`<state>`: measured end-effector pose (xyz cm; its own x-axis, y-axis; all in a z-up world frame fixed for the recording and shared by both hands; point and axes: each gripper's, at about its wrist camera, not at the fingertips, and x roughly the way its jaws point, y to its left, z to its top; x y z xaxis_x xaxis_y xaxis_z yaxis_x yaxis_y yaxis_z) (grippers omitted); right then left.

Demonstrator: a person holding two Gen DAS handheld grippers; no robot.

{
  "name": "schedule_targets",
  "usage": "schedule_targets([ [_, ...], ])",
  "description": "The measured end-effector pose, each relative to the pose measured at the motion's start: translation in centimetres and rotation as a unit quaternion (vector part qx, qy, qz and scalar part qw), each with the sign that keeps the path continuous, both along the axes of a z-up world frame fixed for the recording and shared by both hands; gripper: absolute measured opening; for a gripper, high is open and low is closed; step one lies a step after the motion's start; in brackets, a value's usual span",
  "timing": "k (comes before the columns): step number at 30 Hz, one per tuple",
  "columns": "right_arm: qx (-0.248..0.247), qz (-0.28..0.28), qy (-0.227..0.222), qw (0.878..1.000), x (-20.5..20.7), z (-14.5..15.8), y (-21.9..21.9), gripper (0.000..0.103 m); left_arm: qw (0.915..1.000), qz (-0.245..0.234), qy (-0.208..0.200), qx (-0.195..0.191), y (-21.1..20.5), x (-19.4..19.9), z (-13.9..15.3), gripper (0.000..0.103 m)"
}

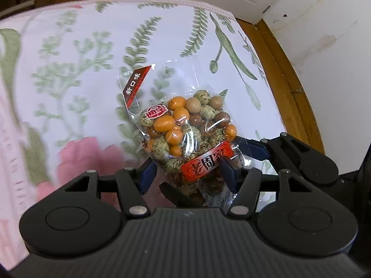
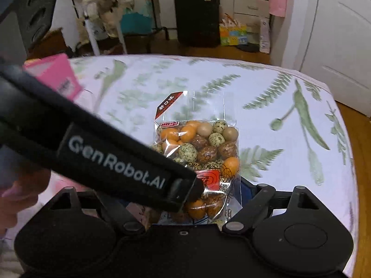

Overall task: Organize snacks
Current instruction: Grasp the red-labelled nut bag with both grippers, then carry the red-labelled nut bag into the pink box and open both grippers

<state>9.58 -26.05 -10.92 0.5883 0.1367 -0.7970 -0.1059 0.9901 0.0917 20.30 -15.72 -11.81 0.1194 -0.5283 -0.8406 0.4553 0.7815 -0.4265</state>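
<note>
fern-print bedspread (image 2: 266, 88); wooden floor (image 2: 208, 52); black suitcase (image 2: 197, 16); white door (image 2: 343, 34).

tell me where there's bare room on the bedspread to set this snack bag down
Bare floral bedspread lies beyond the snack bag toward the far edge, and to its right up to the wooden floor. The left is tighter: a pink packet sits near that far corner. The near side is crowded, with both grippers at the bag's lower end.
</note>
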Motion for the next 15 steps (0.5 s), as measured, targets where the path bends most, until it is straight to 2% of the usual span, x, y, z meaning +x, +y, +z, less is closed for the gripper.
schedule_targets([
  [7, 0.027, 0.027, -0.01, 0.999, -1.1, 2.3, 3.9, 0.089, 0.9997, 0.025, 0.004, 0.004, 5.5, -1.7, 2.7, 0.058],
  [15, 0.02, 0.074, -0.023, 0.997, -2.7, 4.8, 10.4, 0.09, 0.9972, 0.07, -0.011, 0.026, 12.1, -4.1, 5.5, 0.059],
])
